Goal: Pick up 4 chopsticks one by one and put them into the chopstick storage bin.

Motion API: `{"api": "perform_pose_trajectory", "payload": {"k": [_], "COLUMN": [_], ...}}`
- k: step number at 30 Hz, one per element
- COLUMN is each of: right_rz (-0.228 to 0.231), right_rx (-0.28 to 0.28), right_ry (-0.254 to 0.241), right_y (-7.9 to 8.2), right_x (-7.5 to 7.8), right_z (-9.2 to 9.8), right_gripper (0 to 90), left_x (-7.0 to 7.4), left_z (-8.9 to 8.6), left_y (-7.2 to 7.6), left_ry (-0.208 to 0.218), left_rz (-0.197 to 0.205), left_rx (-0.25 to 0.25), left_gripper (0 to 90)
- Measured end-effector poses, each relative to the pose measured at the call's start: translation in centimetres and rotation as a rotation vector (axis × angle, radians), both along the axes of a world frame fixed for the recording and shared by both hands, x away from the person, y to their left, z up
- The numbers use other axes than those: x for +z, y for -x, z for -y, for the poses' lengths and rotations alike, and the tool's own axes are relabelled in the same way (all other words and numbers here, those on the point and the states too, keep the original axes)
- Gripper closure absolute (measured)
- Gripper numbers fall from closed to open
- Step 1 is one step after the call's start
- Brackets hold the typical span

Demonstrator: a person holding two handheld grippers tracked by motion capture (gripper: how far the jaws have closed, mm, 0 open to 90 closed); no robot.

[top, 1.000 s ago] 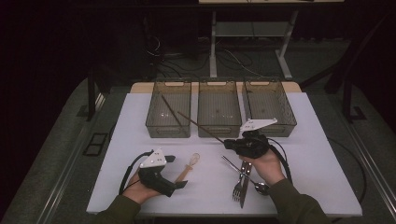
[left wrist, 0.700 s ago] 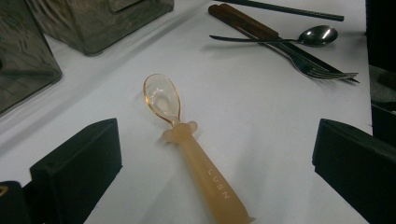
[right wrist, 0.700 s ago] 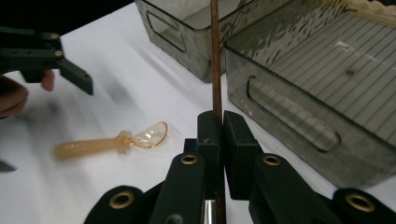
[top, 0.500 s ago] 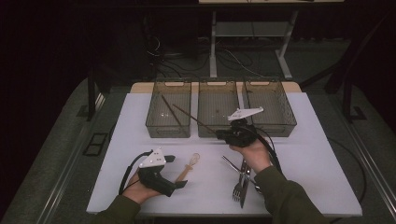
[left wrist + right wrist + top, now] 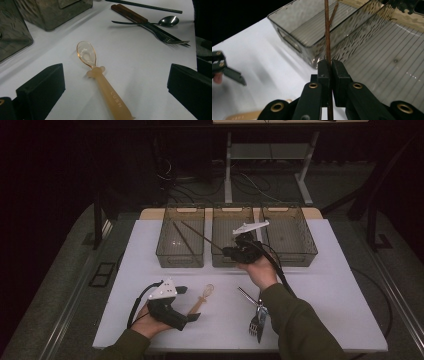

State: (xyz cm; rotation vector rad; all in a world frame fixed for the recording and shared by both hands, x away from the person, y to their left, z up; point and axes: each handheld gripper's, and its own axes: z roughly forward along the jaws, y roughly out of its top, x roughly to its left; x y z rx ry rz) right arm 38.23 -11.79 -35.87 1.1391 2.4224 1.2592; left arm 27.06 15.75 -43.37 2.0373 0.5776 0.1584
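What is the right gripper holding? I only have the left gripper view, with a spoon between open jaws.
Observer: The right gripper is shut on a thin brown chopstick.
Operator: Where is it pointing?
Observer: In the high view its tip reaches over the left bin, where another chopstick already lies.
Operator: And the gripper itself?
Observer: It hangs over the middle bin, clear of the table.
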Motion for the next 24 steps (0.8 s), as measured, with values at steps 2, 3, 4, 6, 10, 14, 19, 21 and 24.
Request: {"api": "perform_pose_trajectory", "payload": {"k": [2, 3, 4, 6, 10, 14, 19, 21, 24], "right_rz": [-0.012, -0.002, -0.006, -0.002, -0.006, -0.008, -0.017, -0.021, -0.014], "right_rx": [-0.004, 0.000, -0.002, -0.006, -0.024, -0.036, -0.045, -0.050, -0.057], "right_ry": [-0.002, 0.005, 0.007, 0.015, 0.029, 0.039, 0.066, 0.077, 0.099], "right_y": [-0.4, -0.7, -0.9, -1.4, -2.4, -3.3, -4.5, -4.9, -5.5], "right_x": [0.2, 0.3, 0.3, 0.5, 0.6, 0.7, 0.6, 0.5, 0.4], "right_z": [-0.5, -0.7, -0.9, -1.4, -2.3, -3.3, -4.7, -5.3, -6.3], "right_gripper": [85.4, 85.4, 85.4, 85.4, 85.4, 85.4, 85.4, 85.4, 85.4], "left_x": [0.0, 0.0, 0.0, 0.0, 0.1, 0.1, 0.1, 0.1, 0.2], "left_z": [0.0, 0.0, 0.0, 0.0, 0.0, -0.1, -0.1, -0.1, -0.1], "left_y": [0.0, 0.0, 0.0, 0.0, 0.0, 0.0, 0.0, 0.0, 0.0], "left_ry": [0.001, 0.004, 0.003, 0.002, -0.001, 0.001, 0.005, -0.002, 0.002], "left_rz": [0.000, 0.000, 0.001, 0.000, 0.003, 0.003, 0.001, 0.003, 0.004], "left_rx": [0.000, 0.001, 0.002, 0.002, -0.002, -0.003, -0.003, -0.005, -0.004], "left_gripper": [0.2, 0.2, 0.2, 0.2, 0.2, 0.2, 0.2, 0.2, 0.2]}}
